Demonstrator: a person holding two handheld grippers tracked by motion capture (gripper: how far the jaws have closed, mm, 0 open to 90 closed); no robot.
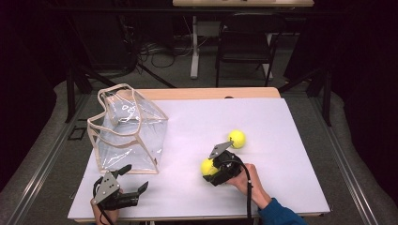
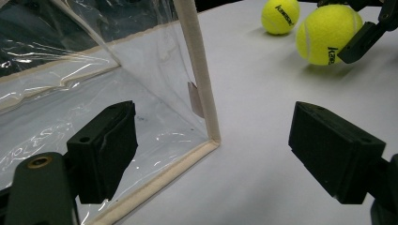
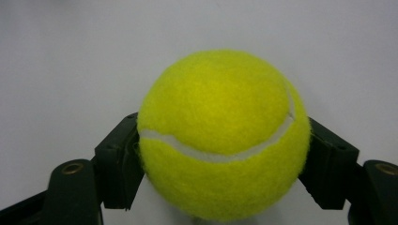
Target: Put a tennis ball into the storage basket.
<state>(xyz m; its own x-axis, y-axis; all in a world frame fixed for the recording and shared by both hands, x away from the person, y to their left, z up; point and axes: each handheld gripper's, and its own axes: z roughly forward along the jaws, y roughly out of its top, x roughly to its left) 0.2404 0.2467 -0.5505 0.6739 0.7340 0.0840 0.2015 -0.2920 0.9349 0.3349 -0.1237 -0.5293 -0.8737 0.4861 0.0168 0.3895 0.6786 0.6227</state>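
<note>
The right gripper (image 1: 210,171) has its jaws clamped on a tennis ball (image 3: 223,136) low over the white table (image 1: 281,187); the felt could slip, or it could knock the second ball (image 1: 237,138) nearby, while the left gripper (image 2: 211,154) waits wide beside the clear bag (image 1: 126,136)

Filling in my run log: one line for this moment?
right gripper: shut on tennis ball | left gripper: open, beside clear bag | second tennis ball: on table
</note>
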